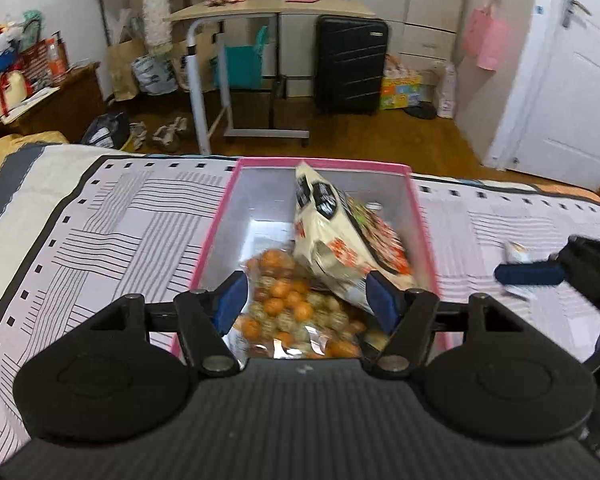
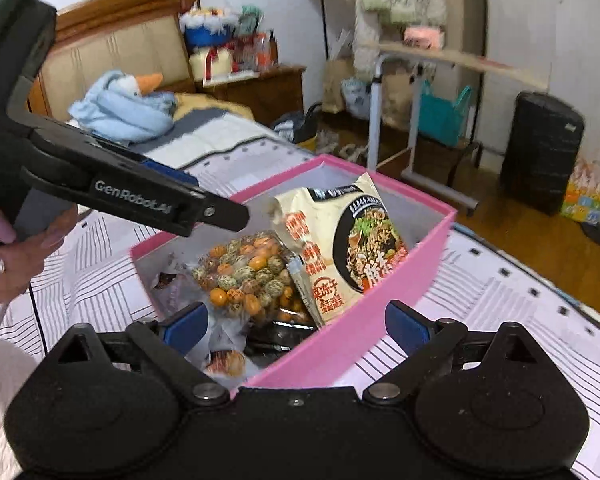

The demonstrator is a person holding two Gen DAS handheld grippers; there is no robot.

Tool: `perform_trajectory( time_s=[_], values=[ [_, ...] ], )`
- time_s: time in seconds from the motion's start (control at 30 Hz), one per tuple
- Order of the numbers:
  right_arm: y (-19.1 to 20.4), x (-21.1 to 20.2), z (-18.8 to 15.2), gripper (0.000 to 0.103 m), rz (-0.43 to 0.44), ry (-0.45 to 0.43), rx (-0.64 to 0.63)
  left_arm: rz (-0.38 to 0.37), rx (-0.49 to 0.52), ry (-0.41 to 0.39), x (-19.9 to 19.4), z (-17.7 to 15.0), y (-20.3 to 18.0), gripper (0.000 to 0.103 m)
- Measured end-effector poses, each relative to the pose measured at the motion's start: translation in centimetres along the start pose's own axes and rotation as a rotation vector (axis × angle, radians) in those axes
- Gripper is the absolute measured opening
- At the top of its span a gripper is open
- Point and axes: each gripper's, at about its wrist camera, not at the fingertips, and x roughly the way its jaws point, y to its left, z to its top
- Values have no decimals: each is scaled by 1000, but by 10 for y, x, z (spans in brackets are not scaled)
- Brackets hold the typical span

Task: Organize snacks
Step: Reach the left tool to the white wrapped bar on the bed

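A pink box stands on the bed. Inside it a cream noodle packet leans upright against a clear bag of orange and speckled round snacks. A small pale packet lies at the box's left end. My left gripper is open and empty just above the snack bag, and also shows in the right wrist view. My right gripper is open and empty over the box's near wall; it shows at the right edge of the left wrist view.
The bed has a striped white and grey cover. A blue plush duck lies near the headboard. Past the bed's edge are a wheeled side table, a black suitcase, bags on the floor and a white door.
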Motion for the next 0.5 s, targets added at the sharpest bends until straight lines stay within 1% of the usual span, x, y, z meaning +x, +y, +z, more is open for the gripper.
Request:
perform_trajectory(
  time_s=[0.1,0.3,0.4,0.5],
  values=[
    [-1,-31,-10,97,-21,-39,4,-31,39,-12,-22,-1,-13,65],
    [-5,-87,-36,97,-115,-77,4,-128,94,-27,-57,1,-49,61],
    [-17,-100,-48,97,-157,-67,30,-187,113,-31,-61,1,-70,61],
    [-38,-103,-58,97,-129,-32,107,-244,125,-16,-52,1,-97,61]
  ],
)
